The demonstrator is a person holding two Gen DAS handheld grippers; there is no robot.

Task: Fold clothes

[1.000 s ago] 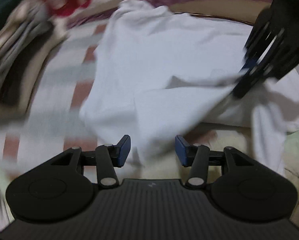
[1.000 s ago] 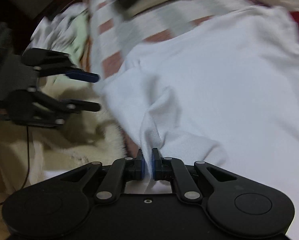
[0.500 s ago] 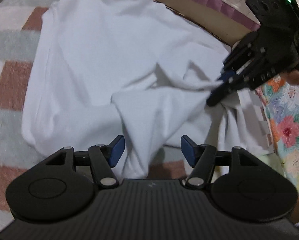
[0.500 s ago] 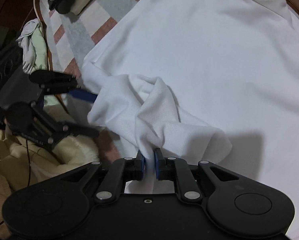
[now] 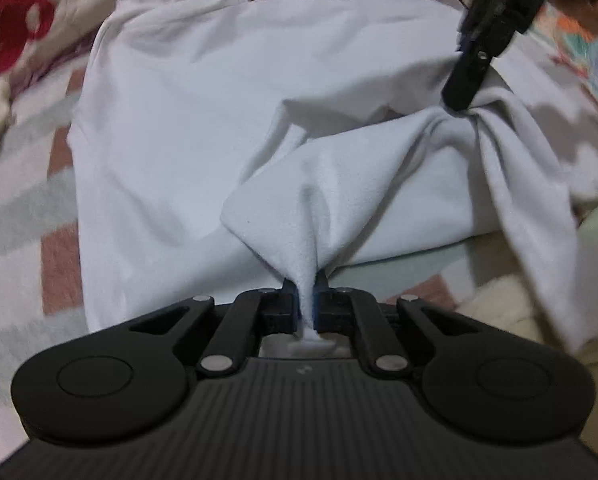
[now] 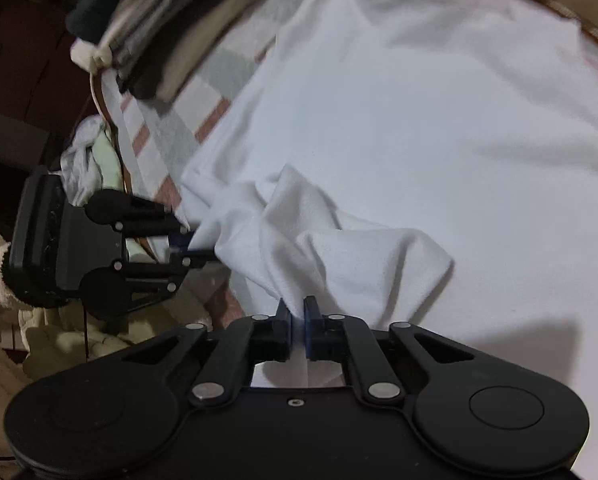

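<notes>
The white shirt (image 5: 187, 128) runs off the right edge of the right wrist view, so its full outline cannot be made out, and both pictures are smeared toward the edges. It lies mostly flat on a bed covered by a checked blanket (image 5: 27, 216) in grey, white and rust. Its long axis runs from the near edge of the bed toward the far side. A stack of folded clothes (image 6: 147, 32) sits on the far left of the blanket, and a red-patterned quilt (image 5: 11, 28) lies beyond the shirt. The left tongs (image 5: 308, 300) are closed on a bunched fold of the shirt's near edge. The right tongs (image 6: 297, 320) are likewise pinched on a gathered fold, further right along that same edge, lifting it off the bed.
</notes>
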